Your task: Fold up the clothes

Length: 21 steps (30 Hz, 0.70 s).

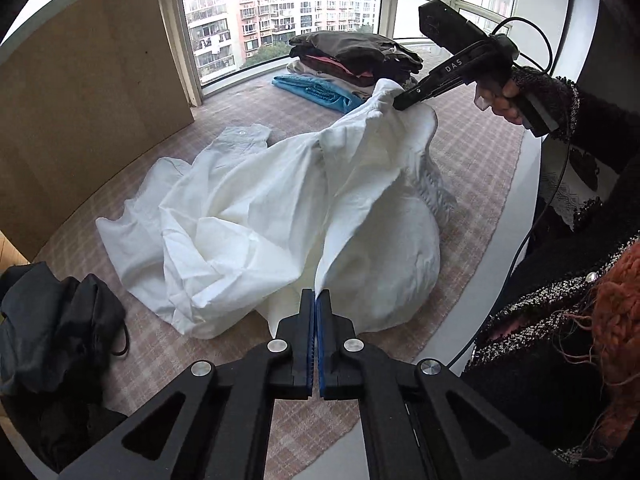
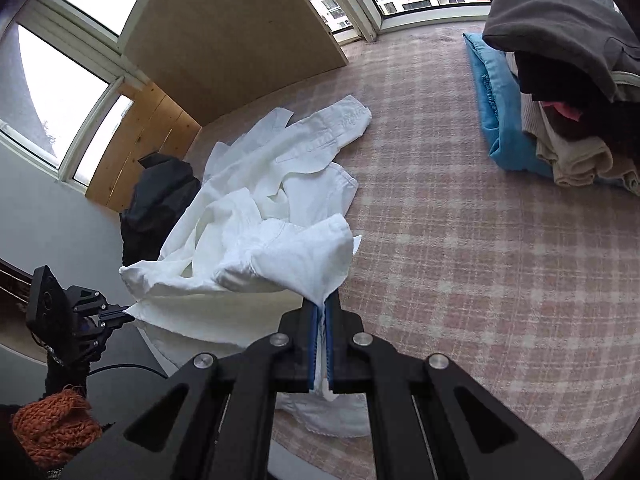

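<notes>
A pink plaid cloth covers the table, with a dark garment at its left edge, a wooden board beyond and windows behind. The left gripper and right gripper each clench an edge of the crumpled white shirt, lifting it between them. A folded stack sits far right.

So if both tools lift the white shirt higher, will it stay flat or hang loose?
Probably hang loose. The shirt already sags in soft folds between the left tool and the right tool, so it looks floppy. The cloth seems thin and creased, likely light. Its far sleeve lies on the checked cloth and would likely drag behind.
</notes>
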{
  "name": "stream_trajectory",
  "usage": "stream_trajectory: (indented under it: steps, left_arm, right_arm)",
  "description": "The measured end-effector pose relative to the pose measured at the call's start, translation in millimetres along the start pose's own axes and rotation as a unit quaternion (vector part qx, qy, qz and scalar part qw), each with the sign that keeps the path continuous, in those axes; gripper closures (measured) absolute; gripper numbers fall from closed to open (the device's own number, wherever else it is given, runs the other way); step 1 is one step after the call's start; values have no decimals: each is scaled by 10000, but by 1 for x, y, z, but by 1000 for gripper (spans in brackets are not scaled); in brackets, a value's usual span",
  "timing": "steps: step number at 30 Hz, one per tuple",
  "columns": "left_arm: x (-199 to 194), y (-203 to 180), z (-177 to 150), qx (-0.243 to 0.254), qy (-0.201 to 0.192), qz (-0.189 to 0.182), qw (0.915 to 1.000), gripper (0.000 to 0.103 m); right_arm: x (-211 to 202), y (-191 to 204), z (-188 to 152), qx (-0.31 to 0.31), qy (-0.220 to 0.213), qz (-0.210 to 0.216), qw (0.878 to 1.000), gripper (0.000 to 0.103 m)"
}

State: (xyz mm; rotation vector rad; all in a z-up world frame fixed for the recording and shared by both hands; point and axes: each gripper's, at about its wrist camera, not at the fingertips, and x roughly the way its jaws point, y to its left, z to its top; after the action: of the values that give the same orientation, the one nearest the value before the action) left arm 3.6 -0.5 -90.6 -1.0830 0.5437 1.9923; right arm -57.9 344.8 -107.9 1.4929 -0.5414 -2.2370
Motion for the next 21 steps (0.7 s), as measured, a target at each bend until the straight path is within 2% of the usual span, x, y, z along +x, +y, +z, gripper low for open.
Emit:
stream_trajectory:
  steps: [6, 9, 11, 13, 16, 21]
  left_arm:
    - [6, 6, 5, 143, 18, 50, 9999, 103]
    - [11, 12, 12, 376, 37, 206, 9991, 101]
    - [21, 15, 16, 627, 155, 387, 9972, 94]
    - [28, 16, 18, 887, 283, 357, 9950, 87]
    - [32, 12, 21, 1267, 351, 293, 9909, 65]
    - [42, 9, 32, 1660, 393, 217, 9851, 63]
  right_arm:
    - [8, -4, -7, -99, 236, -449, 9987, 100]
    - [10, -9, -11, -33, 341, -431, 9985, 100]
    - [9, -10, -13, -20, 371, -435, 9984, 100]
    - [8, -11, -15, -4, 394, -442, 9982, 100]
    - [6, -13, -18, 37, 405, -422, 9983, 100]
    - [6, -12, -19, 68, 410, -409, 9983, 100]
